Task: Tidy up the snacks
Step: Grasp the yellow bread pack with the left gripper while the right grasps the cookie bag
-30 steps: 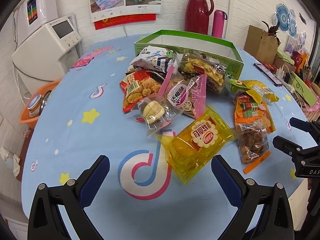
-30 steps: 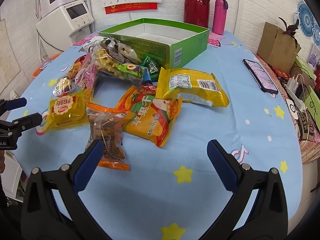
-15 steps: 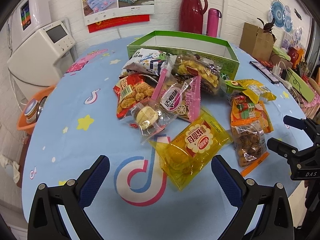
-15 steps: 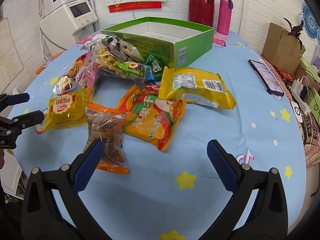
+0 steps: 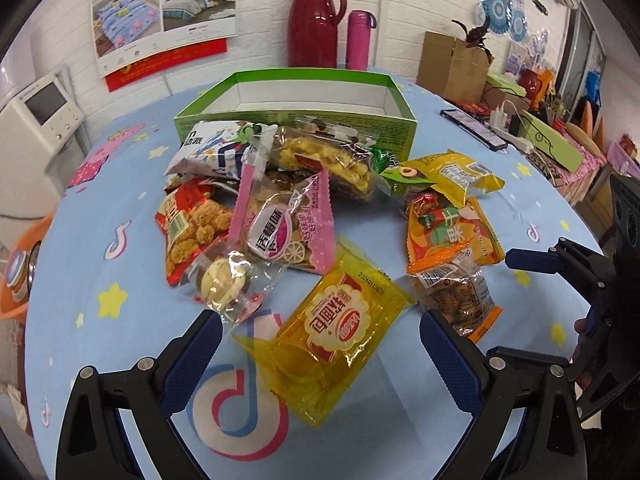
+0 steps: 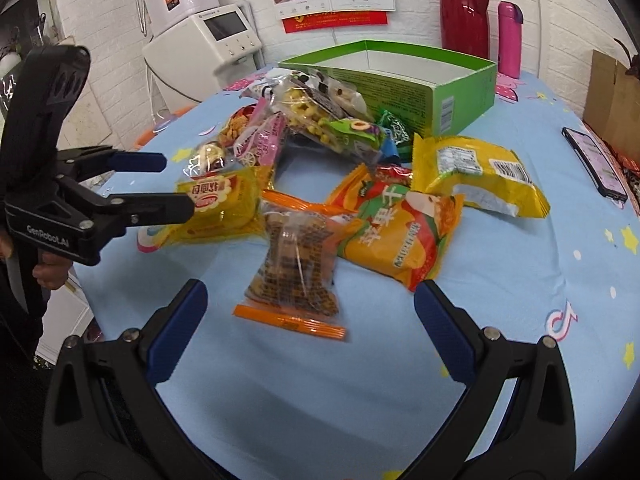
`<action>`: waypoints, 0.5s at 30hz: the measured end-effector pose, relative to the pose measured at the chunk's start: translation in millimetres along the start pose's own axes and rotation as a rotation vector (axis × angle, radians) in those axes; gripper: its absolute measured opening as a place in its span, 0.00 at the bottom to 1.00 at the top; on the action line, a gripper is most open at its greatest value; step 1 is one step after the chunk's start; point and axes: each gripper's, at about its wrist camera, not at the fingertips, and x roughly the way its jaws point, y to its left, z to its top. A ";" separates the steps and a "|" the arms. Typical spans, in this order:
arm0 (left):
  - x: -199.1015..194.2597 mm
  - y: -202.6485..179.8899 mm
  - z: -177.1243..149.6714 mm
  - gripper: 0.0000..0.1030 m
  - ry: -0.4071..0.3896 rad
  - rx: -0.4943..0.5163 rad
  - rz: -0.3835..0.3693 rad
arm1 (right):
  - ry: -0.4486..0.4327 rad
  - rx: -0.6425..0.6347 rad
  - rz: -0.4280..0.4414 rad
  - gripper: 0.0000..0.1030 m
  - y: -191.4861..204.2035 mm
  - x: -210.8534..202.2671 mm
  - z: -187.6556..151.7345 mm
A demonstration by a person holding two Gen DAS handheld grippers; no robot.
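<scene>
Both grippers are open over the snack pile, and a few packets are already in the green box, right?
Not quite. The left gripper and right gripper are both open near the snack pile, but the green box looks empty: the right wrist view shows only its bare white interior. Every visible packet, including the yellow packet, lies on the table outside it.

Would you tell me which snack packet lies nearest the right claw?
The clear packet with orange ends, holding dark brown pieces; it lies between the open right claw fingers, ahead of the others.
</scene>
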 end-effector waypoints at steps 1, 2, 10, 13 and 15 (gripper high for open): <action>2.1 -0.7 2.6 0.94 0.003 0.010 -0.017 | 0.009 -0.004 0.002 0.97 2.3 4.0 0.6; 5.4 -1.1 4.6 0.91 0.013 0.023 -0.038 | 0.018 -0.001 0.012 0.88 3.9 7.6 0.2; 32.8 -5.7 -2.4 0.68 0.121 0.089 -0.086 | 0.032 -0.016 0.006 0.60 8.7 24.8 4.9; 41.5 -3.9 -6.4 0.48 0.129 0.070 -0.062 | 0.025 -0.022 -0.013 0.45 8.6 26.3 5.9; 40.5 -2.2 -7.3 0.38 0.133 0.036 -0.067 | 0.026 -0.021 -0.020 0.42 8.0 24.2 5.3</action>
